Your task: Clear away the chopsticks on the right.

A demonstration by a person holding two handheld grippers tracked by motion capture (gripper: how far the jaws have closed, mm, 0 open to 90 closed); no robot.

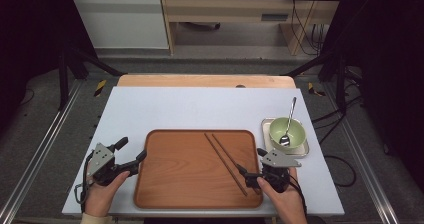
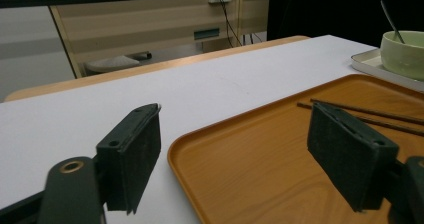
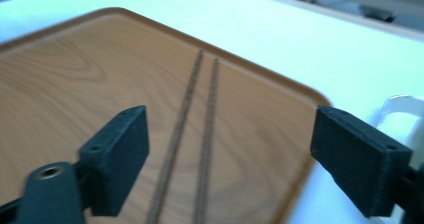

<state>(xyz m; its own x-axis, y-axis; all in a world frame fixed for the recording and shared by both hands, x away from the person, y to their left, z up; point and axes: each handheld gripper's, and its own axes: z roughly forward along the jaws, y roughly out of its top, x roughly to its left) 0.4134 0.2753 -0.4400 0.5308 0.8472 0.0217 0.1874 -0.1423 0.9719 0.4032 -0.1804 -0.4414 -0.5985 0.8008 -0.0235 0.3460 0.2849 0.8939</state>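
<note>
A pair of dark chopsticks [image 1: 225, 161] lies slanted on the right half of a brown wooden tray [image 1: 180, 174]. My right gripper [image 1: 251, 161] hangs over the tray's right edge by their near ends. In the right gripper view it [image 3: 237, 159] stands open, the chopsticks [image 3: 178, 131] lying on the tray [image 3: 75, 74] between the jaws, untouched. My left gripper [image 1: 132, 150] is at the tray's left edge. It [image 2: 240, 159] is open and straddles the tray's rim [image 2: 260, 164], one jaw over the white table, the other over the wood, with the chopsticks [image 2: 370, 113] beyond.
A pale green bowl [image 1: 295, 129] with a metal spoon [image 1: 289, 119] in it stands on a small metal tray [image 1: 266, 129] right of the wooden tray. The bowl [image 2: 402, 54] is at the far right in the left gripper view. A white sheet [image 1: 200, 109] covers the table.
</note>
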